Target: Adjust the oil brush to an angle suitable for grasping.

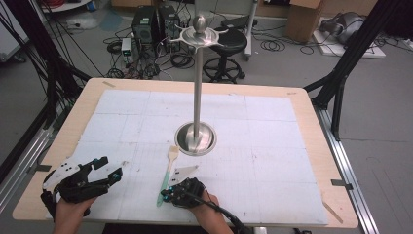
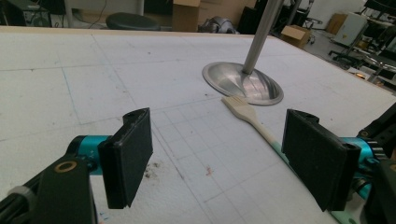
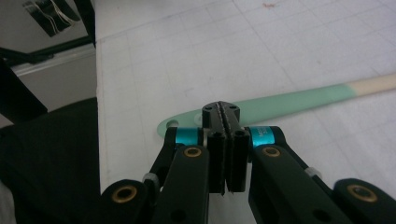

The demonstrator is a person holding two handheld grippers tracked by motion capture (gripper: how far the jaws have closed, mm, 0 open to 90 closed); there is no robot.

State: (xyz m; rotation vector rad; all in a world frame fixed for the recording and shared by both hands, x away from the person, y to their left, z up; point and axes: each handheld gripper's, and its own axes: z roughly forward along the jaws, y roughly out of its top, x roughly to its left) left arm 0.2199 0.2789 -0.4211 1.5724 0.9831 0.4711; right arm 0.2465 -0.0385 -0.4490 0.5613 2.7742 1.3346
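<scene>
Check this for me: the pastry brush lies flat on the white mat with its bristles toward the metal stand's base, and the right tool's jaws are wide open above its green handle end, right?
Not quite. The right tool is shut, jaws pressed together with nothing between them, as the right gripper view shows. The rest holds: the pastry brush lies flat on the white mat, bristles toward the metal stand's base, and the tool sits over the green handle end.

A tall metal stand (image 1: 197, 87) rises mid-table (image 1: 321, 161); a black stool (image 1: 225, 48) sits behind.
</scene>
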